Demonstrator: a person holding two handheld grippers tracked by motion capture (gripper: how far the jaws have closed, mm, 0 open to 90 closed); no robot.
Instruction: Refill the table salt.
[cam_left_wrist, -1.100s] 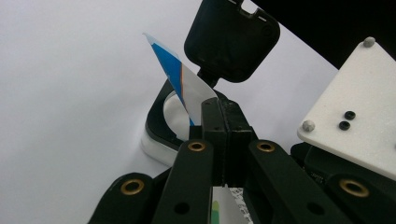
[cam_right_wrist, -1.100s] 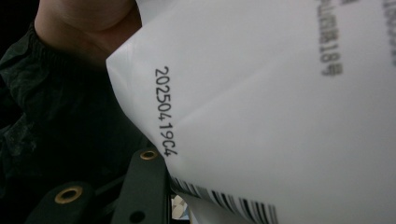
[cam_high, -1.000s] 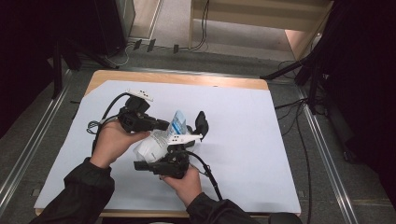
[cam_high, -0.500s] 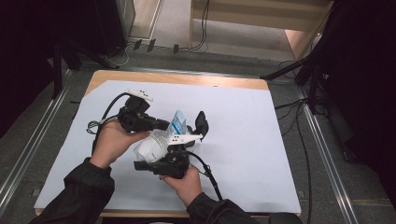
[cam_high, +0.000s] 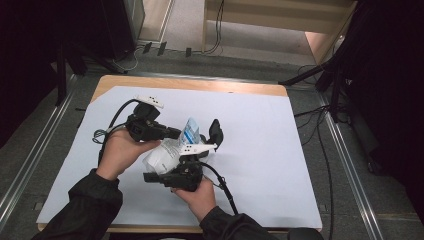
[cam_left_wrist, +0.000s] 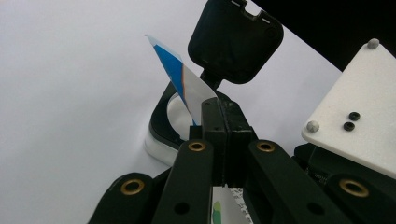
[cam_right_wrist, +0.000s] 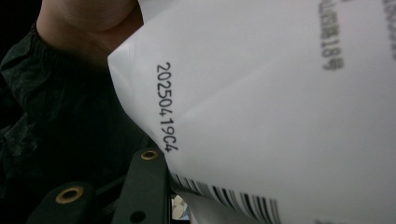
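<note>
Nothing new over the last second: both hands parked above the tabletop, no drift, no change of grip. Clenched tight, the left gripper, on the blue-and-white top corner of the pouch, jaws pressed flat together with only the thin film between them, plain in the left gripper view. Grasping the pouch's white body from below, the right gripper, jaws part-way closed around it, with the printed date code and barcode close up in the right gripper view. Pouch thus off the tabletop, stretched between the two grippers, just on the person's side of a small white container with a black rim and its black flip lid standing open. Reads as a pause before a tear: corner pinched, body braced, no rip visible yet. Probably next a pull apart to open the corner, then emptying into the waiting container. Risk of slipping with too soft a hold on the body.
</note>
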